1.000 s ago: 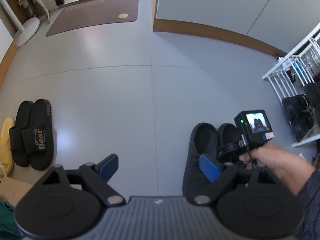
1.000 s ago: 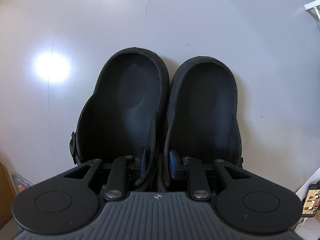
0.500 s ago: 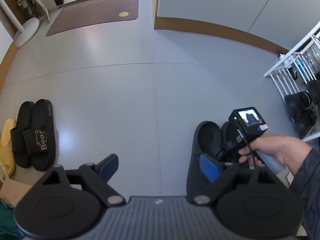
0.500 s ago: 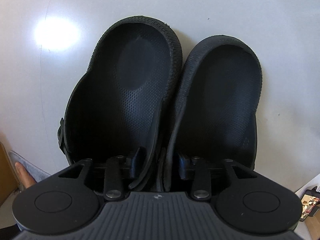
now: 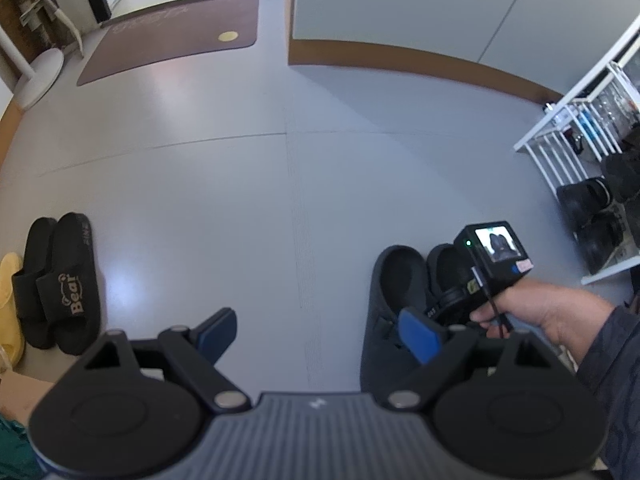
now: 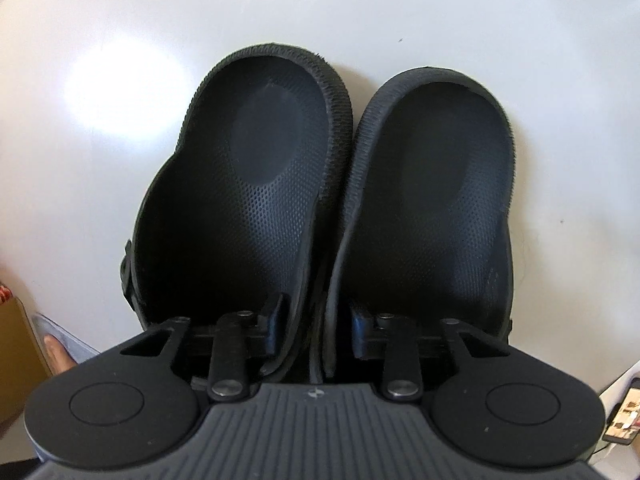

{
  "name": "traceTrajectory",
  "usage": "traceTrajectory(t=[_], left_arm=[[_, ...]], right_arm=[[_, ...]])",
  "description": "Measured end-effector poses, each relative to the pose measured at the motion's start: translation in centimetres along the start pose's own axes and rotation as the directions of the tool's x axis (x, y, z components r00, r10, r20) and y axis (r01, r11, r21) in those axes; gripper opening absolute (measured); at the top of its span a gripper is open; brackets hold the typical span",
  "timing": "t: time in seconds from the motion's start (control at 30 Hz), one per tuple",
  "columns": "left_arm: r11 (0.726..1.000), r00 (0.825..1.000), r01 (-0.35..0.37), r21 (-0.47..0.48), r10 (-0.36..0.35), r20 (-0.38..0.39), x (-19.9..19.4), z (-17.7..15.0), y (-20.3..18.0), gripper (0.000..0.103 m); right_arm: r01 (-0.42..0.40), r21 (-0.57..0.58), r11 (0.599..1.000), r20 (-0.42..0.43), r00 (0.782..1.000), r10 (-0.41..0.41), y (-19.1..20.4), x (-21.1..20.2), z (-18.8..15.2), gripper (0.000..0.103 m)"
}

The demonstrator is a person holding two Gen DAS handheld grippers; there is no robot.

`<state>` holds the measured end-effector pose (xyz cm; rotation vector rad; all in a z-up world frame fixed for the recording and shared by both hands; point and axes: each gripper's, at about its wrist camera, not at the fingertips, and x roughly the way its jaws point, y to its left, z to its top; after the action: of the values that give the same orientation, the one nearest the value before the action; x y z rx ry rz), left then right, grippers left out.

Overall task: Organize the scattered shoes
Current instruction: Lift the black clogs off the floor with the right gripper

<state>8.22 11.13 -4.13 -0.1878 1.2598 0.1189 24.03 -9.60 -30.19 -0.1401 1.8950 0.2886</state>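
The right gripper [image 6: 316, 330] is closing, pinching the inner walls of two black clogs [image 6: 260, 184] together. The left gripper [image 5: 316, 334] hangs wide apart, empty; black slides [image 5: 60, 284] lie well apart.

Black clogs [image 6: 352, 208]: two, side by side on the floor. Black slides [image 5: 60, 284] printed "Bear": two. Yellow slipper [image 5: 8, 304]: one, partly cut off at the edge. Dark shoes [image 5: 596, 216] on the white rack [image 5: 560, 148]: at least two; others too dim to count. Brown doormat [image 5: 172, 32]: one.
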Motion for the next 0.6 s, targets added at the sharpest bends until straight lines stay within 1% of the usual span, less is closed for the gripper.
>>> traceTrajectory(t=[0.13, 0.27, 0.37, 0.5, 0.6], left_arm=[[1.0, 1.0, 0.006, 0.001, -0.006, 0.011, -0.3, -0.2, -0.3, 0.09], [1.0, 1.0, 0.011, 0.003, -0.011, 0.022, -0.6, -0.6, -0.5, 0.09], [1.0, 1.0, 0.011, 0.006, -0.012, 0.025, -0.8, -0.9, -0.6, 0.09], [1.0, 1.0, 0.006, 0.004, -0.006, 0.022, -0.6, -1.0, -0.5, 0.09], [1.0, 1.0, 0.0, -0.002, 0.0, 0.018, -0.2, -0.7, -0.4, 0.09]], right_arm=[[-0.044, 0.053, 0.998, 0.074, 0.996, 0.04, -1.4, -2.0, -0.8, 0.027], [-0.045, 0.061, 0.997, 0.126, 0.991, 0.037, -2.4, -3.2, -1.4, 0.028], [-0.03, 0.095, 0.995, 0.13, 0.991, 0.018, -3.3, -3.5, -1.1, 0.029], [0.015, 0.108, 0.994, 0.092, 0.995, -0.025, -3.5, -3.3, 0.0, 0.03], [0.007, 0.128, 0.992, 0.073, 0.997, -0.016, -3.7, -3.2, 0.8, 0.032]])
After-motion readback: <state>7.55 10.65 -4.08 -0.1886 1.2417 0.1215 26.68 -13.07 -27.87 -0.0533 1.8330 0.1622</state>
